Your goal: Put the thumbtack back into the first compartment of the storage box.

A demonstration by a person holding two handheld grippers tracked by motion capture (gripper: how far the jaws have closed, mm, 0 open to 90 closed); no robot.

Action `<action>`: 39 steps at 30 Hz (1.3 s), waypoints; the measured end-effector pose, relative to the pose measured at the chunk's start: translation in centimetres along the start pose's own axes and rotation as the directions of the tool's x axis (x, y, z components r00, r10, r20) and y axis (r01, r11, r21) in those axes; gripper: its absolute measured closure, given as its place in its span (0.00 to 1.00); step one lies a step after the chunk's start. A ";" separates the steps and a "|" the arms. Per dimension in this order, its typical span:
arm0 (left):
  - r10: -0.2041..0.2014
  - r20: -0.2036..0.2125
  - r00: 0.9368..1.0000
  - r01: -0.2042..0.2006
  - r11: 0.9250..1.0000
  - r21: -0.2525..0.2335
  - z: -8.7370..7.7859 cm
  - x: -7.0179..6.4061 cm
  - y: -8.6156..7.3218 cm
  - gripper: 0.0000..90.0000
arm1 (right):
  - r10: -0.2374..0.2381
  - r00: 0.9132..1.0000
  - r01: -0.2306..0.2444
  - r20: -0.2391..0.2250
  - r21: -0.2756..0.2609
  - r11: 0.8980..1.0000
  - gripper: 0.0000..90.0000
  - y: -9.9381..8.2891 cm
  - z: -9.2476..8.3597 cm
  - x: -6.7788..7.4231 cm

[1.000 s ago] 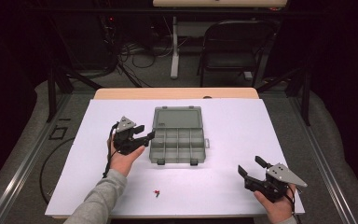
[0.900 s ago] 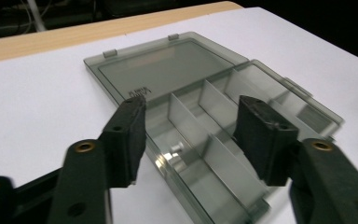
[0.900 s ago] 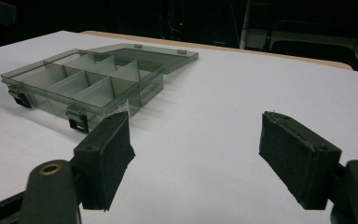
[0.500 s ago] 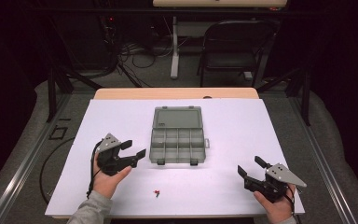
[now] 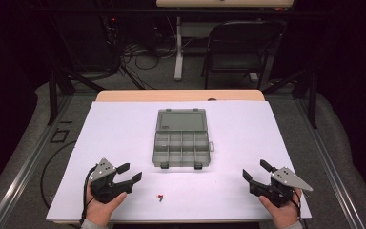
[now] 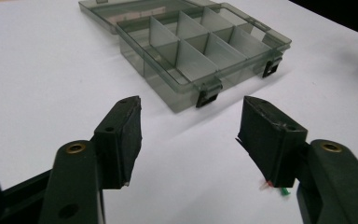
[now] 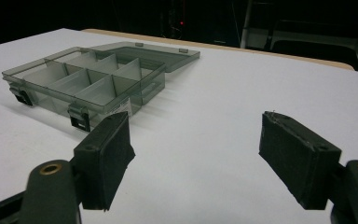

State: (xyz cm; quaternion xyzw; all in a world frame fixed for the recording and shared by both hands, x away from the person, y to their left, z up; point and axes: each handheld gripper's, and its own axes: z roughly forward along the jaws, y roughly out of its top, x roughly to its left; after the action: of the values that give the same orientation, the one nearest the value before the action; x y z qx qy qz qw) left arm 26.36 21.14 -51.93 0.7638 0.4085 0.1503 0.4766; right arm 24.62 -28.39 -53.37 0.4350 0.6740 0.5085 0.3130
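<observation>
Both pairs of jaws stand apart with nothing between them. On the left gripper (image 5: pixel 127 174), held low at the near left of the bench (image 5: pixel 124 124), the jaws are spread wide and angled toward the middle of the white surface; on the right gripper (image 5: pixel 256 171), at the near right corner, the jaws gape just as wide and also face inward. A hand (image 5: pixel 101 210) grips the left tool from below, and another hand (image 5: pixel 279 214) grips the right one. A smoky grey compartment box (image 5: pixel 181 149) lies in the middle of the bench, well apart from both grippers, its lid (image 5: pixel 181 119) folded flat open on the far side. Thin dividers split the tray into two rows of cells, and two dark latches hang on its near wall. From the left gripper view the box (image 6: pixel 200 56) sits ahead beyond the spread jaws, and a small red and green piece (image 6: pixel 275 187) peeks out beside the right-hand jaw. In the high view that small piece (image 5: pixel 160 197) rests on the white surface near the front edge, between the two grippers and closer to the left one. From the right gripper view the box (image 7: pixel 88 81) lies ahead and to the left.
</observation>
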 end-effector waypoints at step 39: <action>0.115 0.280 0.953 -0.183 0.956 0.229 5.2 -3.4 -2.1 0.86 | -0.006 1.000 0.006 -0.002 0.004 1.000 0.27 0.0 0.1 0.0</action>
State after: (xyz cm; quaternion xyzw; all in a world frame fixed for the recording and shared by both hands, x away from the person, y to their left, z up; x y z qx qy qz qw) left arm 26.50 15.80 -55.75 0.8601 0.2980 0.0301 0.4129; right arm 24.69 -28.32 -53.37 0.4330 0.6765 0.5070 0.3128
